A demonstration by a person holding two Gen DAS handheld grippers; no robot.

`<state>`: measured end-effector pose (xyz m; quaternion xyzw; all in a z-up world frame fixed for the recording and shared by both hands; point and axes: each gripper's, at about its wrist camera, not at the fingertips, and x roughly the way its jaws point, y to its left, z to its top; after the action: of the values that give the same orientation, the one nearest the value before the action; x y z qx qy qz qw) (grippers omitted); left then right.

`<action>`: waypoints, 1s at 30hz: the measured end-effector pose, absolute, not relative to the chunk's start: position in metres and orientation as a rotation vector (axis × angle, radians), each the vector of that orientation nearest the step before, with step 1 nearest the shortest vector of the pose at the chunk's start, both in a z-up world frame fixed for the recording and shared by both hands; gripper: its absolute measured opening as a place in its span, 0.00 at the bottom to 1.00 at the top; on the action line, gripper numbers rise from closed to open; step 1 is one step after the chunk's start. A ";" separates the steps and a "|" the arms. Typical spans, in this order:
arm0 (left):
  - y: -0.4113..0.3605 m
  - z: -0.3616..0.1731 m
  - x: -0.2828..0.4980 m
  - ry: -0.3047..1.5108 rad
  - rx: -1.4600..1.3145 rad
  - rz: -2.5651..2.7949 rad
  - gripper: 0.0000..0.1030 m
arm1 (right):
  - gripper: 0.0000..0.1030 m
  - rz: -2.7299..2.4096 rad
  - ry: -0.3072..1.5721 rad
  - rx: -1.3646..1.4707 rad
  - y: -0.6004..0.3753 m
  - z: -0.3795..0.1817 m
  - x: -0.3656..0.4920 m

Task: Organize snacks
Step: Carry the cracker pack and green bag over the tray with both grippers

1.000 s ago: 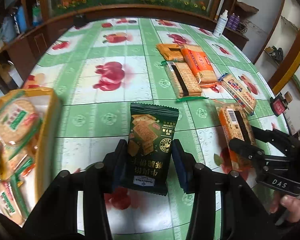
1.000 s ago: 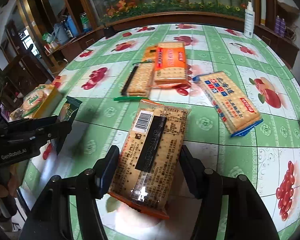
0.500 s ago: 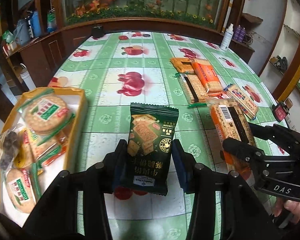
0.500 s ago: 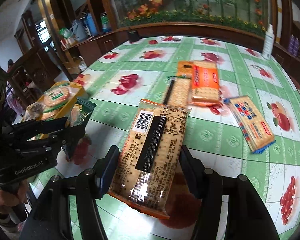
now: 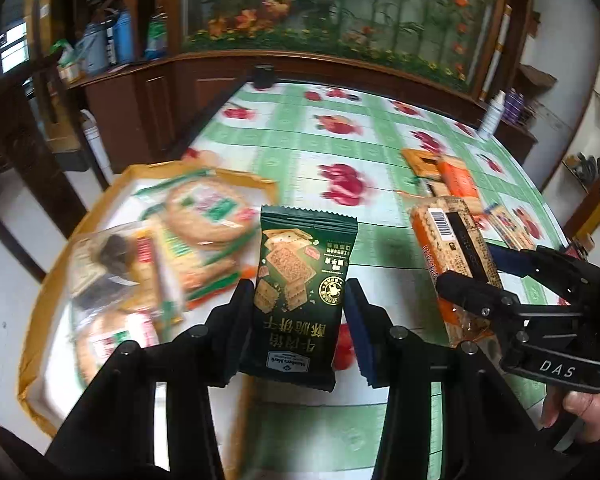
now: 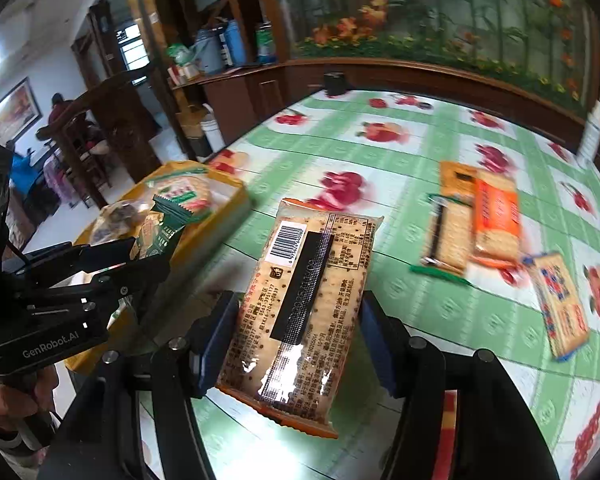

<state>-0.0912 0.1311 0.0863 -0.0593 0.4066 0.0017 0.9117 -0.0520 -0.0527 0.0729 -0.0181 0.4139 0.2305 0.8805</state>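
My left gripper [image 5: 298, 320] is shut on a dark green cracker packet [image 5: 300, 280] and holds it above the table, just right of the yellow tray [image 5: 32, 360]. The packet also shows in the right wrist view [image 6: 160, 228]. My right gripper [image 6: 296, 344] is shut on an orange-edged cracker pack with a barcode [image 6: 304, 308], held in the air; it shows at the right of the left wrist view [image 5: 452, 248]. The yellow tray [image 6: 236, 196] holds several round cracker packs [image 5: 204, 208] and a dark snack bag [image 5: 108, 256].
On the green fruit-print tablecloth [image 6: 400, 152] lie an orange cracker pack [image 6: 496, 216], a green-ended cracker pack [image 6: 448, 236] and a blue-ended cracker pack [image 6: 560, 304]. A white bottle [image 5: 492, 112] stands at the far right edge. Wooden cabinets and chairs lie beyond the table's left side.
Both grippers have risen and swung left with their packs. The yellow tray has come further into view below the left gripper.
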 end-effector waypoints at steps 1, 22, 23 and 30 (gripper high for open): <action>0.137 0.087 -0.094 0.835 -0.124 0.020 0.46 | 0.59 0.494 0.859 -0.044 -0.046 0.074 -0.052; 0.236 0.068 -0.143 0.857 -0.240 0.225 0.46 | 0.59 0.764 0.851 -0.159 0.086 0.074 -0.042; 0.237 0.065 -0.144 0.861 -0.239 0.227 0.46 | 0.59 0.772 0.855 -0.168 0.092 0.072 -0.043; 0.246 0.051 -0.147 0.879 -0.254 0.255 0.46 | 0.59 0.806 0.890 -0.220 0.121 0.055 -0.042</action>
<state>-0.1466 0.2456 0.0506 -0.1221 0.4232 0.1226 0.8894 -0.0425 0.1211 0.0546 -0.1035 0.4178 0.3785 0.8194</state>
